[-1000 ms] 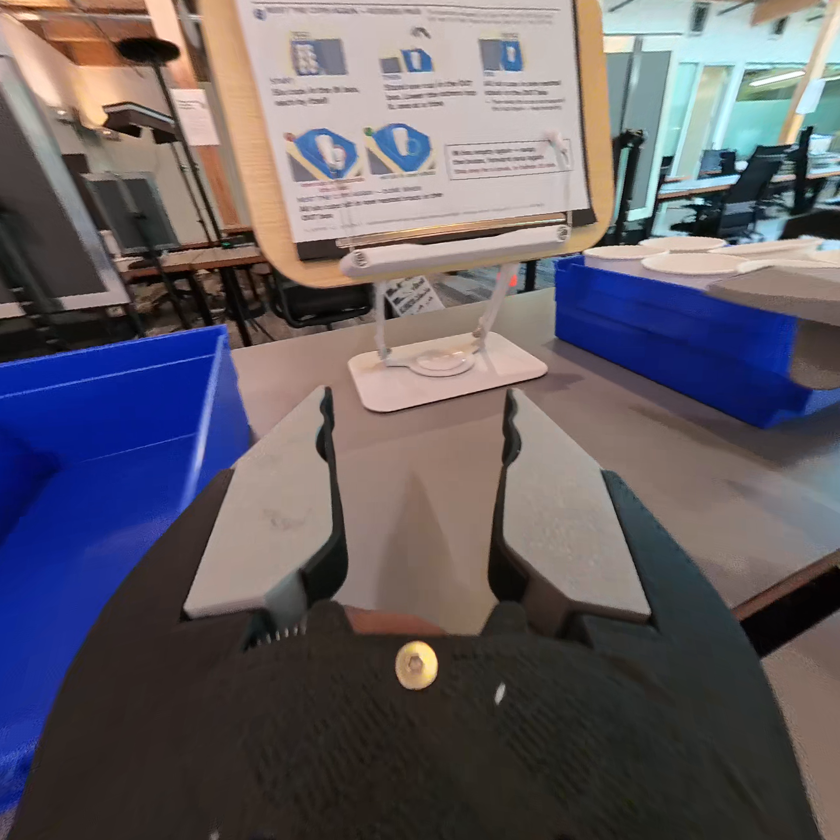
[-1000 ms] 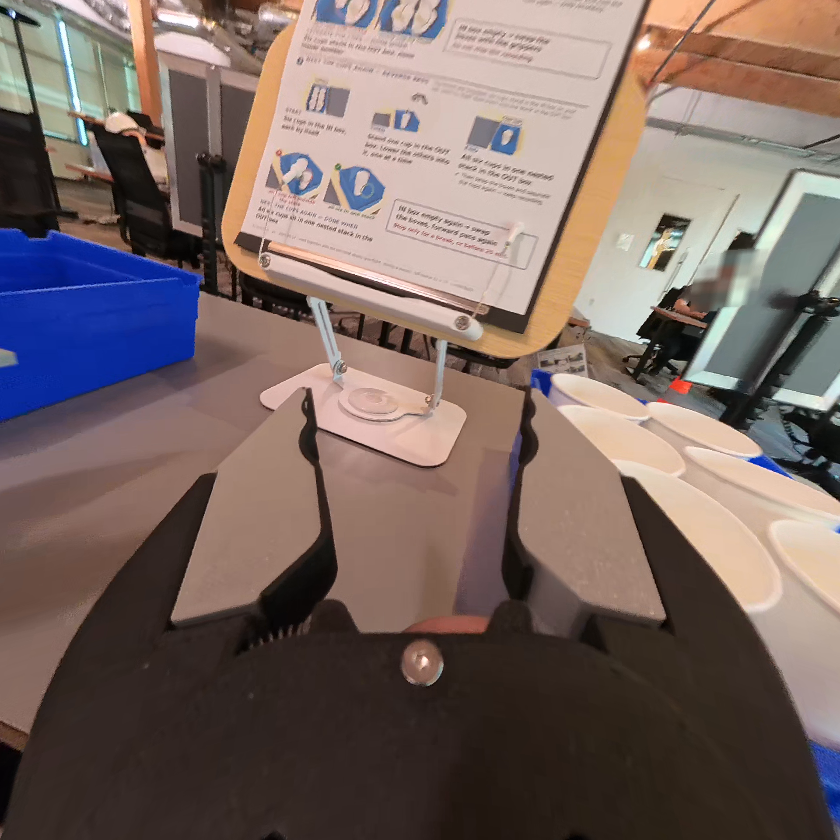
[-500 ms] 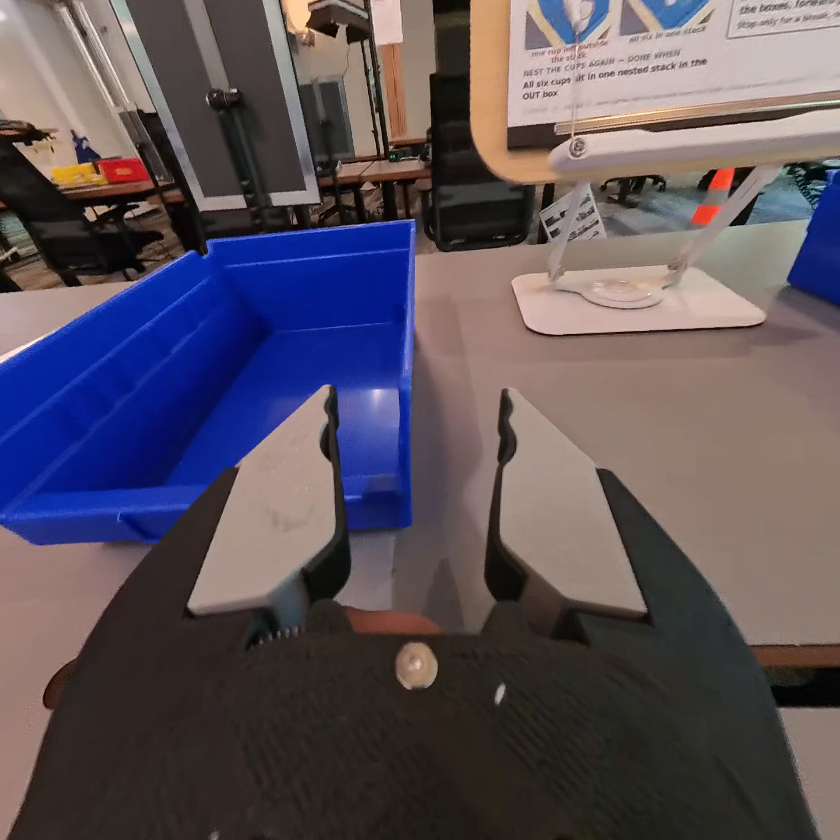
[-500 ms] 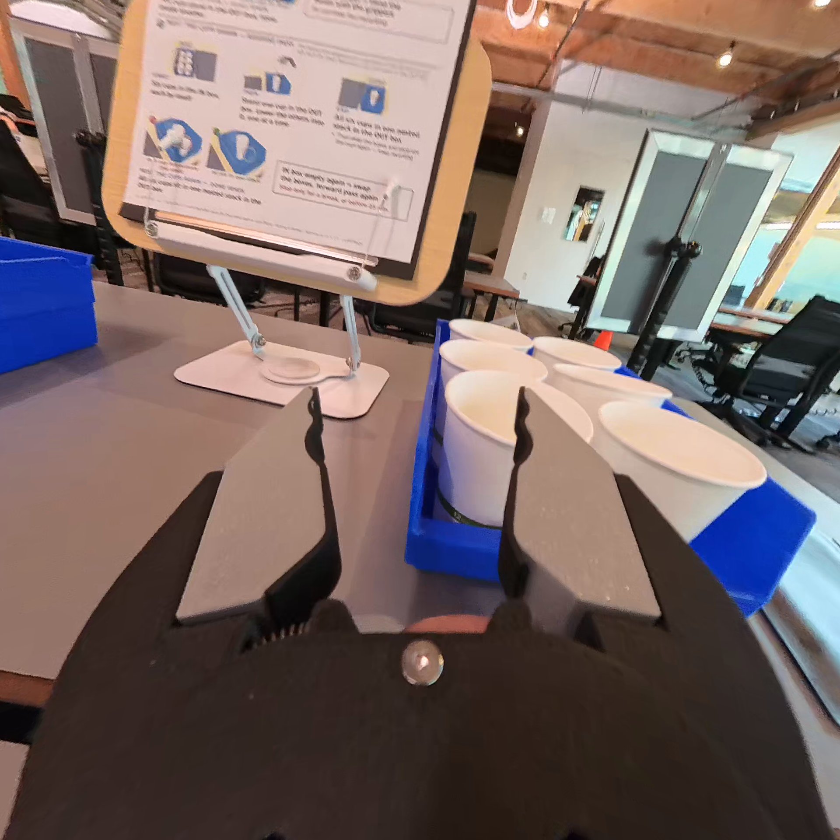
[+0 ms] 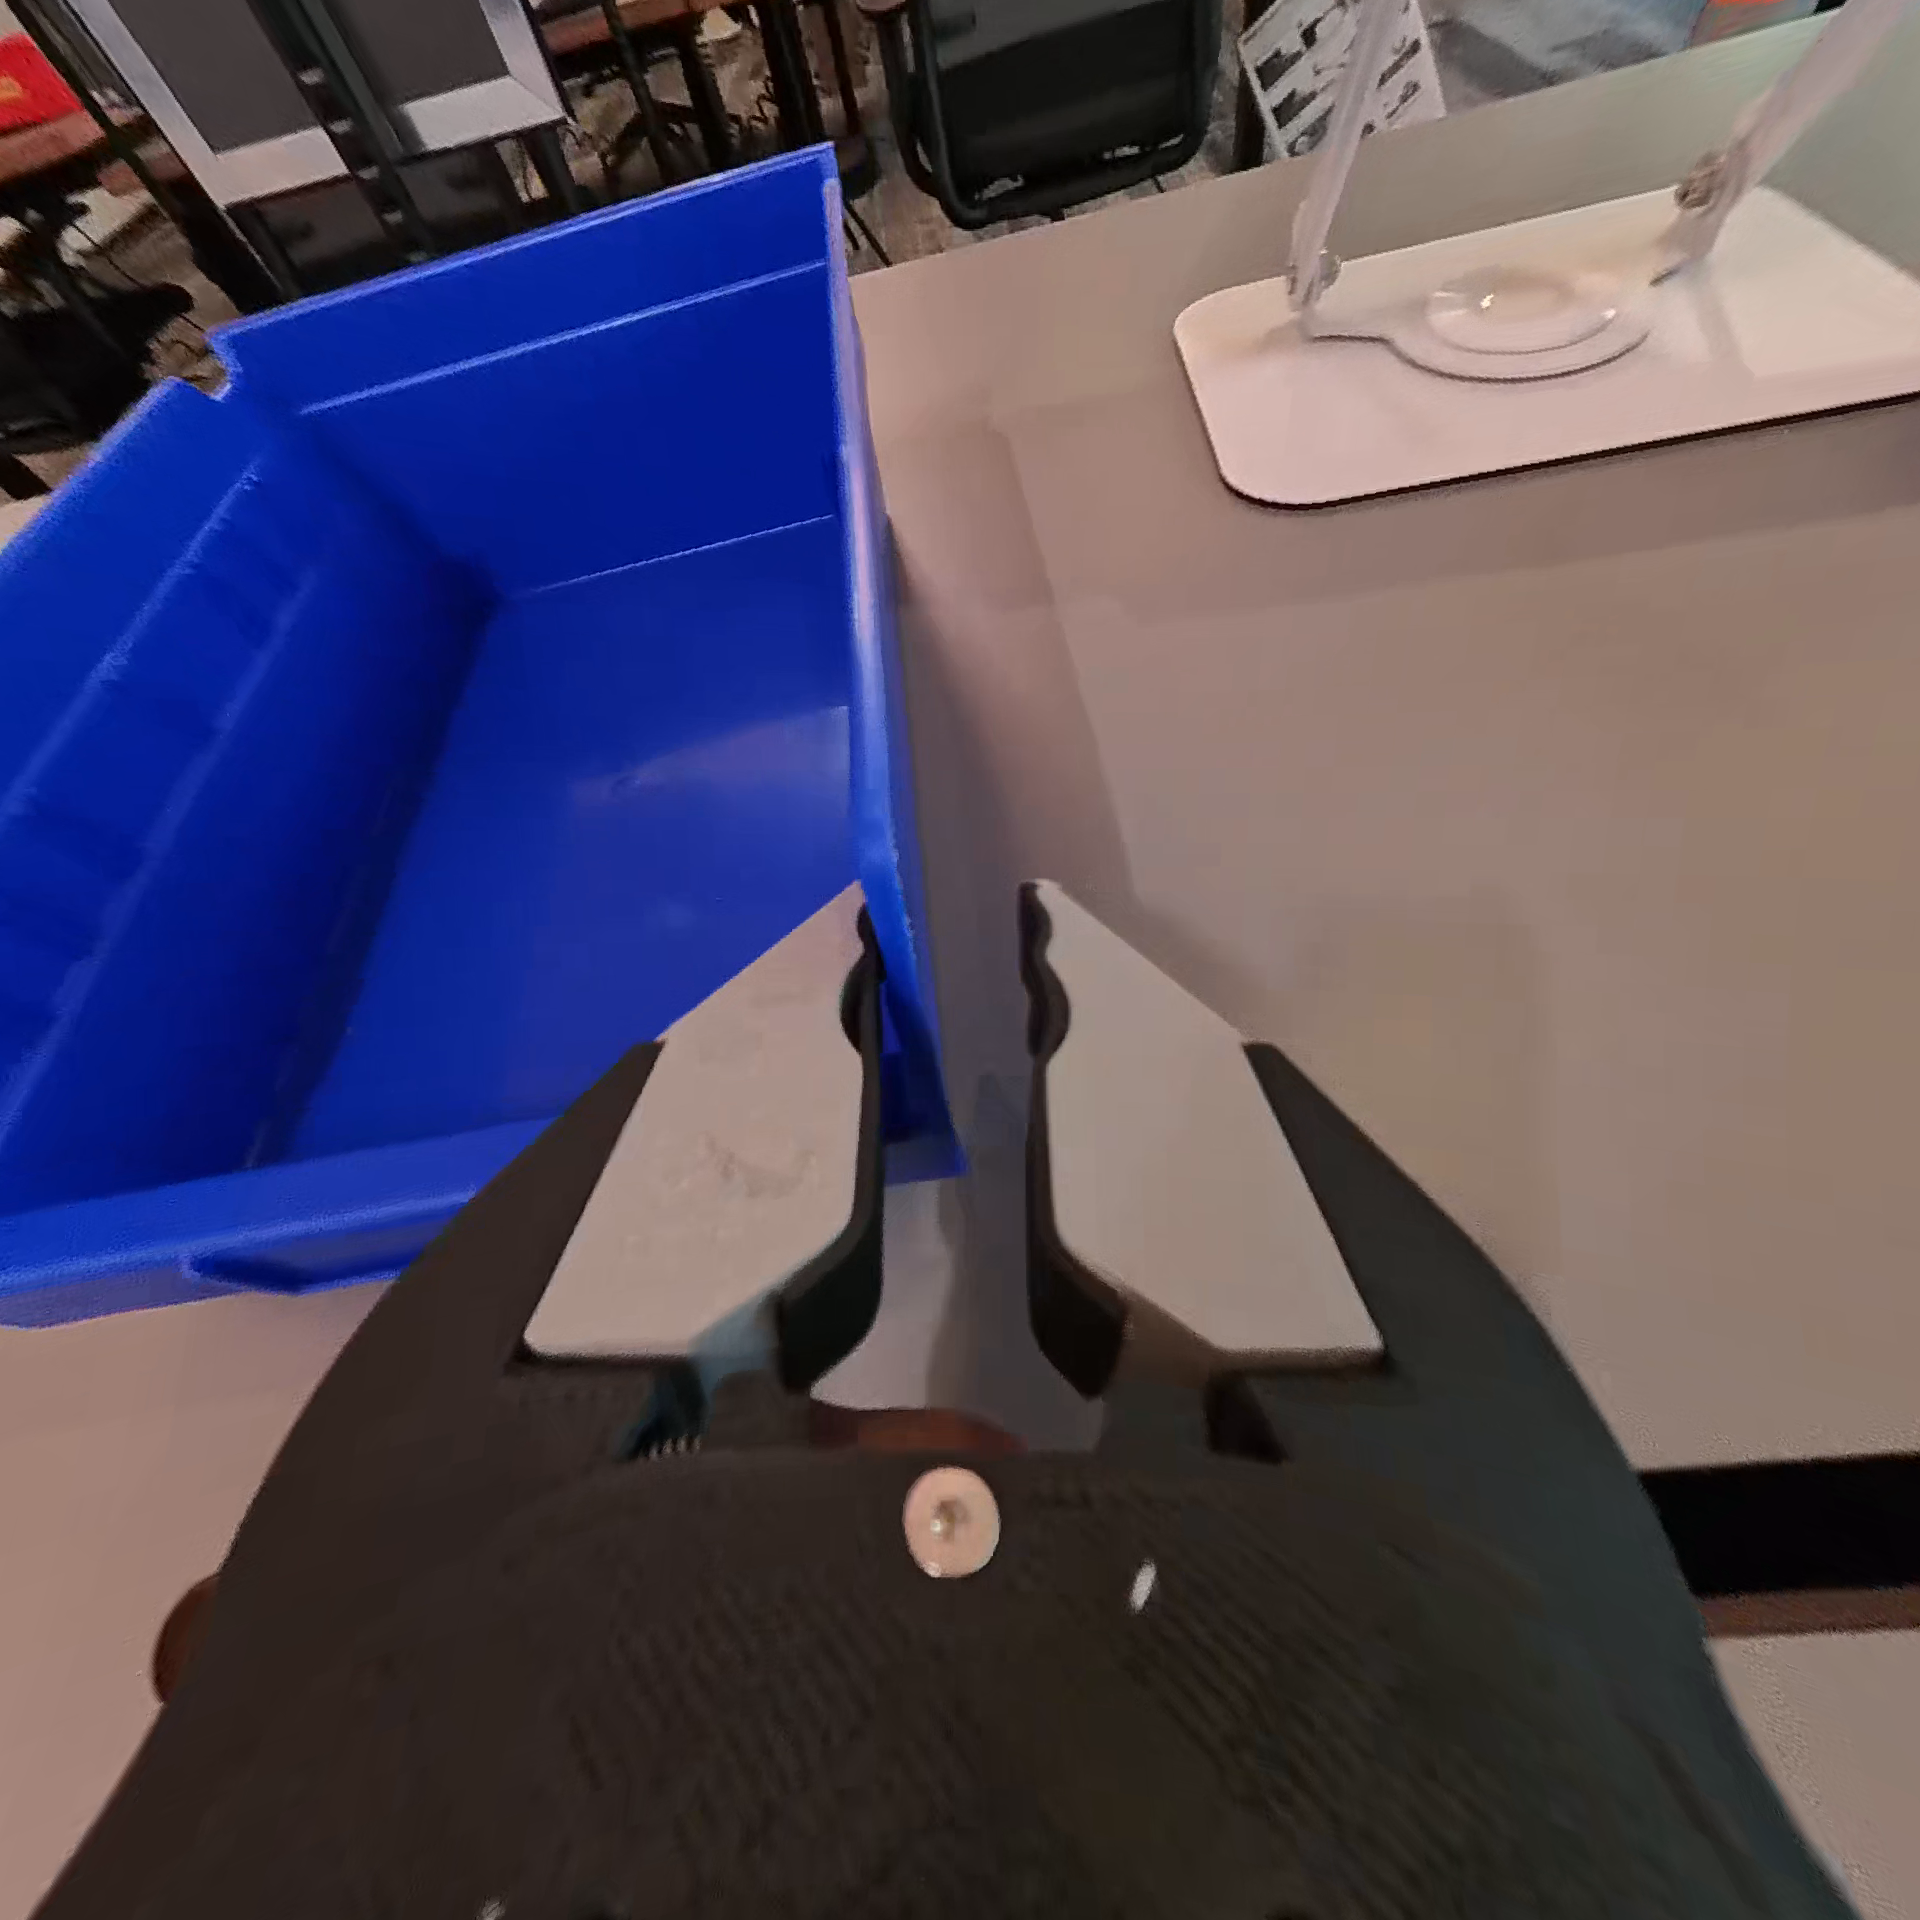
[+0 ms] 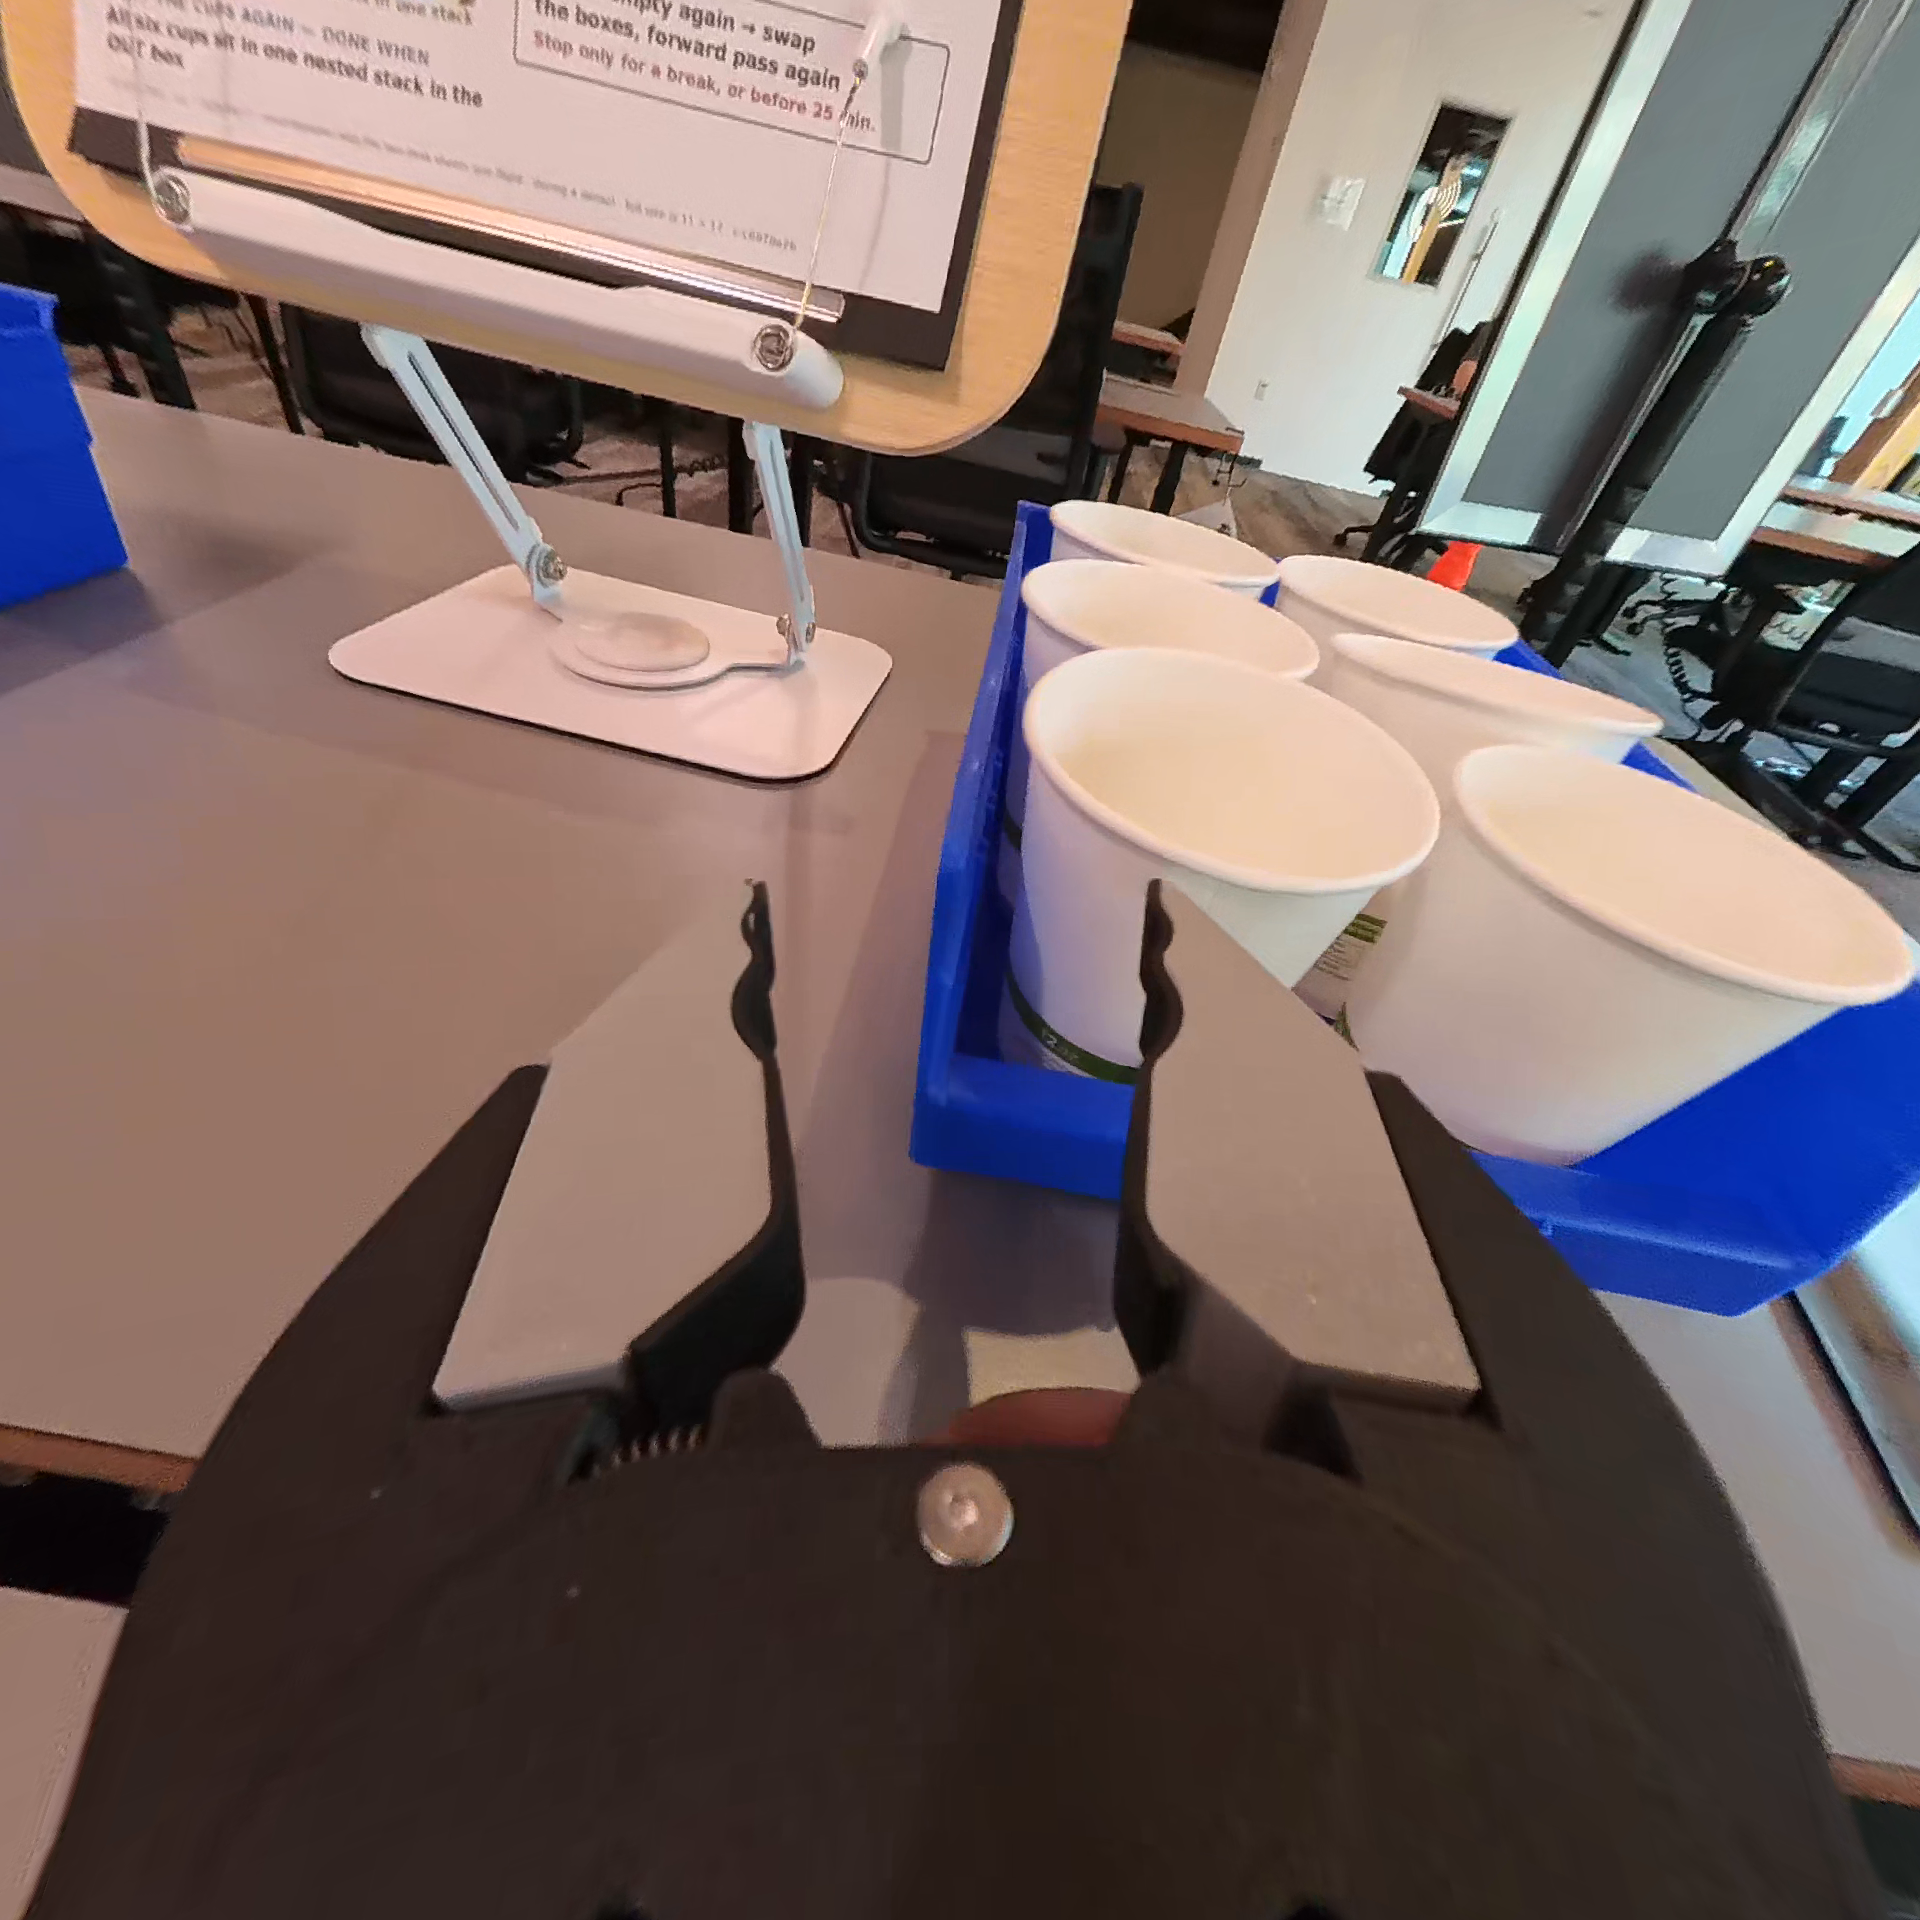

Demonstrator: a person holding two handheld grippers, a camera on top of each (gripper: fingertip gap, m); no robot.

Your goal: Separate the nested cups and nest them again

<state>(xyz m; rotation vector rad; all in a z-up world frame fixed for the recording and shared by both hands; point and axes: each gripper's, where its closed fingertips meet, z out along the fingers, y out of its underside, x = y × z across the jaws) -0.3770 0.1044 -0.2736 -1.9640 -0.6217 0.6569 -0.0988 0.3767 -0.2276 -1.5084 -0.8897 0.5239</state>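
Cups (image 6: 1226,821), six white ones, stand apart in a blue bin (image 6: 1023,1127) at the right of the frame, just past the right hand-held gripper (image 6: 951,904), which is spread wide and holds nothing; the left hand-held gripper (image 5: 945,904) is parted too, its tips on either side of the right wall of another blue bin (image 5: 416,727) at the left; both bins sit on the grey bench (image 5: 1403,831); a white stand (image 6: 613,675) is further back.

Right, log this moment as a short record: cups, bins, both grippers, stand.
cups: six white paper cups, upright and separate, none nested
cup bin: blue bin holding all six, on the grey table
empty bin: second blue bin, nothing inside
left gripper: open, holding nothing, at the empty bin's right wall
right gripper: open, holding nothing, short of the nearest cup
stand: white stand carrying an instruction sheet, between the bins
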